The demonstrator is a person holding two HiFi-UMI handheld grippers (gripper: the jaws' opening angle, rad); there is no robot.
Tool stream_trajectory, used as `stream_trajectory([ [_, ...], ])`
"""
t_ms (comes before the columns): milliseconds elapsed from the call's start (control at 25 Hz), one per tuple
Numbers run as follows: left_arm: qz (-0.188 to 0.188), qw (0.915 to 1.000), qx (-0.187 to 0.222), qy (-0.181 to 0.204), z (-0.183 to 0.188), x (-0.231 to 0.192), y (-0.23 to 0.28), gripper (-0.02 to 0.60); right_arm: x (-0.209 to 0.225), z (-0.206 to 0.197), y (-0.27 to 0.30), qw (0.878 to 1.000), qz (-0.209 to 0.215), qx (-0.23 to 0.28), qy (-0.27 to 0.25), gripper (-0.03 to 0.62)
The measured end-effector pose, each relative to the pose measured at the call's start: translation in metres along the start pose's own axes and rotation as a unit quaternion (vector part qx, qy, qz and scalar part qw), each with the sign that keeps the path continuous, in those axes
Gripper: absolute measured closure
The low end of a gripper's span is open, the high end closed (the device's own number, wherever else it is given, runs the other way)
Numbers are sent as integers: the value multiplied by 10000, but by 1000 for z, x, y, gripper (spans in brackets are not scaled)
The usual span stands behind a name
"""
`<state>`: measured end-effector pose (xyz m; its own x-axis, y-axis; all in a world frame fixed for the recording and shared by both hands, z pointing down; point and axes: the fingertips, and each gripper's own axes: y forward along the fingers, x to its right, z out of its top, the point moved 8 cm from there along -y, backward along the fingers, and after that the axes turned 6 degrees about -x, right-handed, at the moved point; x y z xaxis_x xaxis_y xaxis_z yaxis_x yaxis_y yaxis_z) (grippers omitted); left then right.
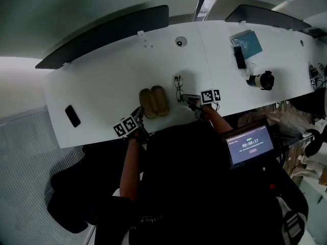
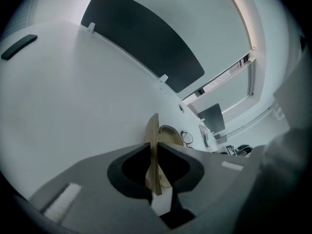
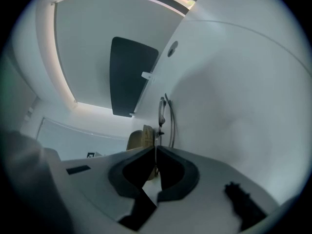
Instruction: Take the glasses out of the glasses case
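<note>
An open tan glasses case (image 1: 153,102) lies near the front of the white table (image 1: 102,80). My left gripper (image 1: 140,113) is at the case's left end, shut on the thin edge of one case half (image 2: 154,130). Black-framed glasses (image 1: 178,88) are just right of the case, low over the table; whether they touch it I cannot tell. My right gripper (image 1: 187,100) comes in from their right, shut on a thin temple arm. In the right gripper view the glasses (image 3: 163,112) run up from the jaws, with the case (image 3: 140,139) behind them.
A black phone (image 1: 72,116) lies at the table's left. At the back right are a teal pouch (image 1: 248,41) with a black device (image 1: 239,56), and a black-and-white cylinder (image 1: 261,80). A small round socket (image 1: 179,42) sits mid-back. Dark panels line the far edge.
</note>
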<state>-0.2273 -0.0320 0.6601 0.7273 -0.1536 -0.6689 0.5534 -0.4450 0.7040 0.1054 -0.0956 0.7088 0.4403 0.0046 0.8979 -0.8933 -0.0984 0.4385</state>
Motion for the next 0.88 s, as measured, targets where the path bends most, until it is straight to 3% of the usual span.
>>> stream_trajectory([
  [120,-27,9996,206,-182,-3,-2,-6,523,1,1,6,10000,-5,-65,73,572],
  [360,-89,9993,330,-142,-3,3,-12,507,2,-2,11,9987,-356,-281,-222,564],
  [520,-106,9989,440,-132,1,5,-16,495,0,0,10,9947,-738,-309,-652,465],
  [720,-67,9979,650,-36,4,5,-24,499,-7,7,-5,9786,-1352,107,-1550,421],
  [880,58,9975,696,147,6,5,-23,502,-1,11,-19,9764,-1530,468,-1450,416],
])
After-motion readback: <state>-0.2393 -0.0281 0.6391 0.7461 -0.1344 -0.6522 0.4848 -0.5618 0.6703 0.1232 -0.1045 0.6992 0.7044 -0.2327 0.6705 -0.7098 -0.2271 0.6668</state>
